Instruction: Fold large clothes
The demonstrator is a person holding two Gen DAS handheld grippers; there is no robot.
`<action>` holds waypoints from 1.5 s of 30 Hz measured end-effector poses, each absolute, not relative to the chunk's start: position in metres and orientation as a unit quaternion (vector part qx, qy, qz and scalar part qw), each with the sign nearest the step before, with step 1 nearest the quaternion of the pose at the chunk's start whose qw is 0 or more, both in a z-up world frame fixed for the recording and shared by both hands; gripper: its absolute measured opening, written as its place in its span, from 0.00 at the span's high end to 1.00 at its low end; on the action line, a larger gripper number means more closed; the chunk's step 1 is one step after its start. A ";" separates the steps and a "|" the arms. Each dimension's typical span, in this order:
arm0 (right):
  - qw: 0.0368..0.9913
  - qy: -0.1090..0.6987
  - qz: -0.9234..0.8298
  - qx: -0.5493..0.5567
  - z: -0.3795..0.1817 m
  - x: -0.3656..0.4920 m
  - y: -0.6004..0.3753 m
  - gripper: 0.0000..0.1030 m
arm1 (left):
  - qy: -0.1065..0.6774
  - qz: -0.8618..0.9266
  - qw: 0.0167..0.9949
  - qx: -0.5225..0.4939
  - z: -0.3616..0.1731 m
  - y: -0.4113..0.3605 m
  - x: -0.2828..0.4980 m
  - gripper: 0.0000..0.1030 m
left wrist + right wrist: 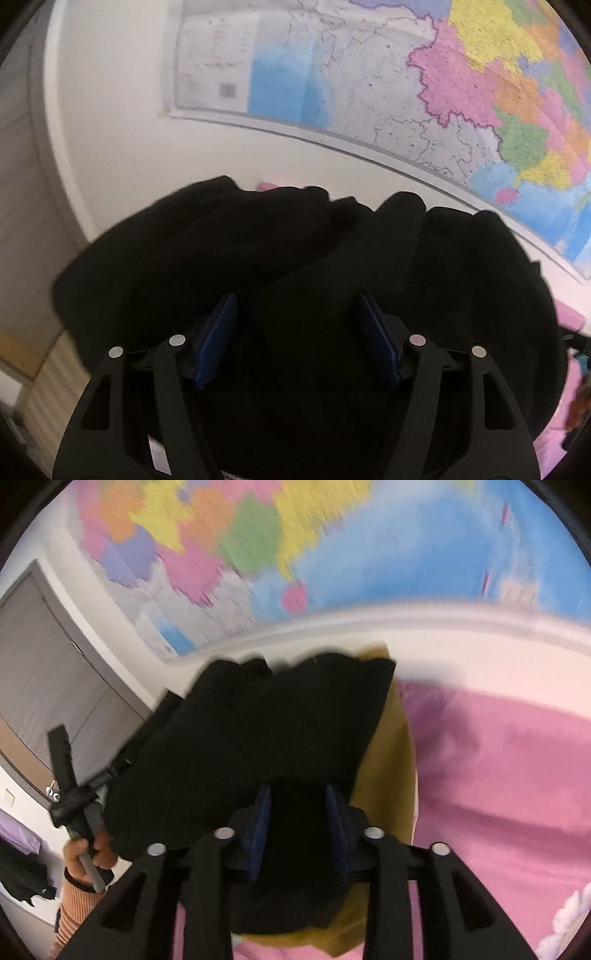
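A black garment (258, 240) lies bunched in thick folds and fills the lower half of the left wrist view. My left gripper (299, 339) hangs over it, its blue pads (218, 339) far apart with their ribbed faces bare, so it is open. In the right wrist view the black garment (258, 731) rests on a mustard-yellow garment (388, 775). My right gripper (299, 830) has a fold of the black cloth filling the narrow gap between its pads and running on below it, so it is shut on that fold.
A pink bed sheet (498, 775) spreads to the right under the clothes. A coloured wall map (369, 74) hangs close behind. A hand (88, 853) with a striped sleeve holds the other tool at the left, in front of a grey door (44, 664).
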State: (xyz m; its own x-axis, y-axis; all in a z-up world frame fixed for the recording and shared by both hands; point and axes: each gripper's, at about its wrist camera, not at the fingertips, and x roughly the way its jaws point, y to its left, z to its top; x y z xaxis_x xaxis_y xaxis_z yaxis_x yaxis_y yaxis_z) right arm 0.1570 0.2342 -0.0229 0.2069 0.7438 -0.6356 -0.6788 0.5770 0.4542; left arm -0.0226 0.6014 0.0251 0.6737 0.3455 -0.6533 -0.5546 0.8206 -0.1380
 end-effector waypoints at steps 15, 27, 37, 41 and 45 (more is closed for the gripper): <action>0.790 0.317 0.512 -0.115 -0.004 0.072 0.288 0.48 | 0.280 0.240 0.925 -0.096 0.038 0.512 -0.050 0.05; 0.809 0.275 0.509 -0.101 -0.003 0.045 0.256 0.17 | 0.267 0.274 0.919 -0.097 0.032 0.480 -0.076 0.05; 0.834 0.247 0.481 -0.108 -0.016 0.010 0.227 0.06 | 0.276 0.293 0.911 -0.089 0.017 0.428 -0.103 0.05; 0.837 0.252 0.474 -0.102 -0.019 0.004 0.217 0.06 | 0.282 0.299 0.906 -0.098 0.011 0.417 -0.113 0.05; 0.840 0.256 0.468 -0.098 -0.026 -0.002 0.208 0.06 | 0.280 0.308 0.904 -0.100 0.010 0.411 -0.121 0.05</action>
